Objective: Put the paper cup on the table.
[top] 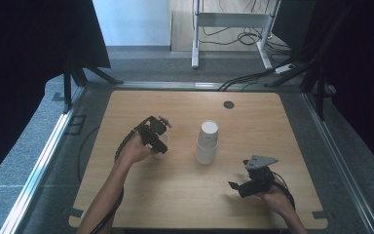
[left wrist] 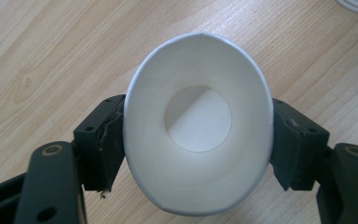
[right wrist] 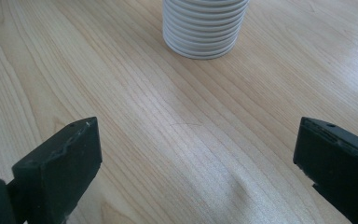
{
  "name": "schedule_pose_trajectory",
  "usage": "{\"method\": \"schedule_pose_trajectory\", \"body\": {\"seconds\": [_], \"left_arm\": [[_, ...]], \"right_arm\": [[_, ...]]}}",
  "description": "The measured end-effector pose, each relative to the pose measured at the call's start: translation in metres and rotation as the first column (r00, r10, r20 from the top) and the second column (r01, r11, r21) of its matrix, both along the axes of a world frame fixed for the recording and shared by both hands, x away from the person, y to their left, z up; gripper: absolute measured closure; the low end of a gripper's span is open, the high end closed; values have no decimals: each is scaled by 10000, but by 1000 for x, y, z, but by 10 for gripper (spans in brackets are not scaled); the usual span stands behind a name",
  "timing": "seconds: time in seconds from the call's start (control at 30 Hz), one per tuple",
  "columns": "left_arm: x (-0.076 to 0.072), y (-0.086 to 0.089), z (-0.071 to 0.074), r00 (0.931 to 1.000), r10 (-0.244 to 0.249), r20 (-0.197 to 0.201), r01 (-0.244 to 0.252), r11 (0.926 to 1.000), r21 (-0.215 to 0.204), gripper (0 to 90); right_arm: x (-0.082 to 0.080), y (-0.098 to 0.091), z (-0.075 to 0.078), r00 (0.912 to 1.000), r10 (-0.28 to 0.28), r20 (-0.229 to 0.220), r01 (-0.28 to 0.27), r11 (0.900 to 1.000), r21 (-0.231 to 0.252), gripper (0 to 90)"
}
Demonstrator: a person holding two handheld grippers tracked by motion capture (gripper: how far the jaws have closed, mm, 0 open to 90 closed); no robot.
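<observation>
A lab or test room set up for recording. A bare wooden worktop (top: 185, 195) stands on grey carpet (top: 39, 131), fenced by metal rails (top: 39, 161) at left and right. Black curtains (top: 24, 53) fill the upper corners of the frame. At top centre, loose cables (top: 246, 36) trail around a white desk frame (top: 231, 22).

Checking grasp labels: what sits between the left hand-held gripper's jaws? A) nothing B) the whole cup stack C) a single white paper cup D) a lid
C: in the left gripper view, a single white paper cup, squeezed oval, sits between the jaws of the left hand-held gripper; the cup stack stands apart on the table.
</observation>
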State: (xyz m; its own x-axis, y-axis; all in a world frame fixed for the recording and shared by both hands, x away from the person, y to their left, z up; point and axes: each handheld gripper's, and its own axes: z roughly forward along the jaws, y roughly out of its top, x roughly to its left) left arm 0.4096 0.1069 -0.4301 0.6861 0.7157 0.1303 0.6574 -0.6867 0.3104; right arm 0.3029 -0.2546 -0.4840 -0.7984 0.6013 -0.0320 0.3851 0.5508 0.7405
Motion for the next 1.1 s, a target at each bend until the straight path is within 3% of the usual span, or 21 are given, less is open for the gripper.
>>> {"method": "schedule_pose_trajectory", "body": {"seconds": [0.23, 0.37, 0.6, 0.8, 1.1], "left_arm": [[1, 0, -3, 9997, 213, 74, -211, 9992, -326, 167], [0, 3, -3, 9987, 464, 210, -448, 9962, -751, 134], [-3, 12, 2, 9978, 551, 380, -471, 9814, -1860, 57], [-10, 15, 5, 9947, 693, 755, -482, 9664, -2523, 0], [-22, 15, 10, 9839, 696, 1647, -187, 9562, -2920, 0]], "right_arm": [[0, 0, -1, 10000, 13, -40, -13, 10000, 13, 9], [0, -1, -1, 10000, -7, -50, 7, 10000, 5, 10], [0, 0, -1, 10000, -2, -85, 2, 10000, 22, 11], [0, 1, -2, 9999, 42, -100, -42, 10000, 3, 13], [-1, 0, -2, 9999, 8, -144, -7, 9999, 109, 14]]}}
